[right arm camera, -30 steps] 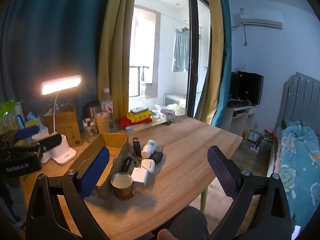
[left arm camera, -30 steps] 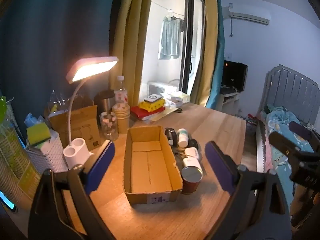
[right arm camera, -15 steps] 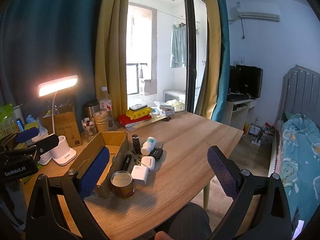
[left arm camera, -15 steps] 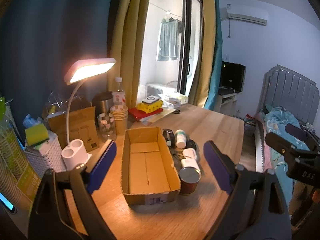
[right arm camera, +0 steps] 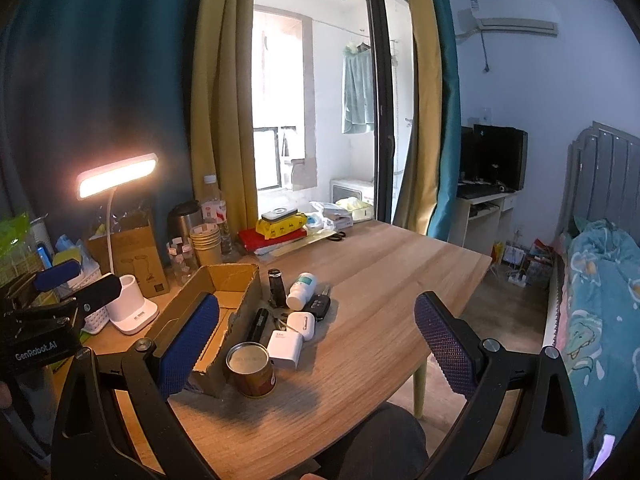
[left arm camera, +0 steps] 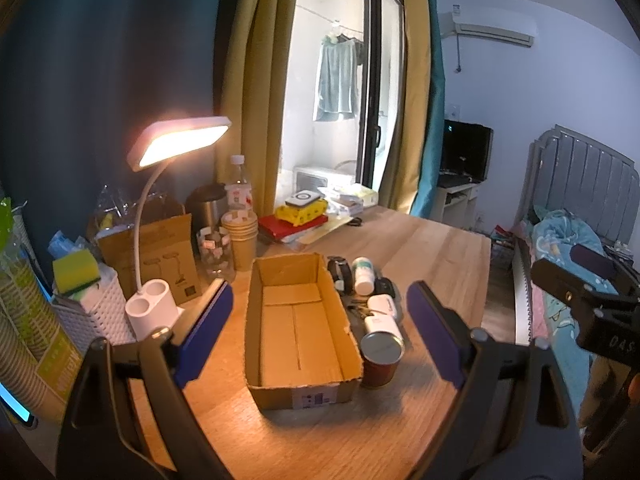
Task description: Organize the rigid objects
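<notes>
- Your left gripper (left arm camera: 318,330) has its jaws spread wide, nothing between them; it hangs above the cardboard box (left arm camera: 298,330), which sits framed between the jaws, open and empty, likely the bin.
- Your right gripper (right arm camera: 318,346) is likewise spread and empty, with the tin can (right arm camera: 251,369) just inside its left jaw.
- The can is short, brown, with a metal lid, upright, touching the box; it looks like the easiest first pick.
- The white charger (right arm camera: 285,348), earbud case (right arm camera: 302,323) and pill bottle (right arm camera: 302,290) are clustered further ahead, nearer the left jaw than the right.
</notes>
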A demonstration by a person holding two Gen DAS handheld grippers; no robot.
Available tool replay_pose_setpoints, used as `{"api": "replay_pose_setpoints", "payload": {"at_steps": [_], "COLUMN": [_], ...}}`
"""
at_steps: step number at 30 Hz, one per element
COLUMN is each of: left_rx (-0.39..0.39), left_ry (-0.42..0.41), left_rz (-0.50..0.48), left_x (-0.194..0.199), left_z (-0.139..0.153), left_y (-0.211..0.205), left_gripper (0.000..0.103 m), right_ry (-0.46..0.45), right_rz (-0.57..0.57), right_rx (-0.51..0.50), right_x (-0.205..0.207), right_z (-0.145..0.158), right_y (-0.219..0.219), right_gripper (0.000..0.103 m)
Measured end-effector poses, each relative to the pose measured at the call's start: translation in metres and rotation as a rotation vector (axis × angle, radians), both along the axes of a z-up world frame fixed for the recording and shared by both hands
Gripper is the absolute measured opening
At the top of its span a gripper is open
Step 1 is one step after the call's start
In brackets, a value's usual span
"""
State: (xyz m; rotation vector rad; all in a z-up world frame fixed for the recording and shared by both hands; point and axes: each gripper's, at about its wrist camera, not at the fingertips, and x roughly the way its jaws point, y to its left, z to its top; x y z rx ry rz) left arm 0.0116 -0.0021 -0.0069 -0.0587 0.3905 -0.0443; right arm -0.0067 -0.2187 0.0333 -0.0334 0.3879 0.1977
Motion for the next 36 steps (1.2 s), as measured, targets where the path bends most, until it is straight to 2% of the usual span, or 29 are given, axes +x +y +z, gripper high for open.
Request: {"api": "replay_pose_setpoints", "payload": {"at_steps": [11,19,36], "left_rx": [-0.02,-0.005,-0.03], "left_ry": [0.0,0.002,-0.01], "left_rz": [-0.018,-0.025,-0.004], "left_x": [-0.0026,-0.0034,-0.0051], "left_z": [-0.0012,-0.0019,0.0009], "left_y": [0.0026,-0.0017,0.0052], "left_gripper": [0.09,0.09,0.09], "right_ry": [0.032,0.019,0.009], "right_rz": [0.013,0.011,0.025], "right_rx": [0.005,-0.003,-0.013], "right_x": [0.0029,0.0009,0.0021], "right_z": [-0.0025,-0.0023,-0.0006], "right_y": [0.0019,0.0018,0.0057], "right_gripper": [0.1,0.1,0.1]}}
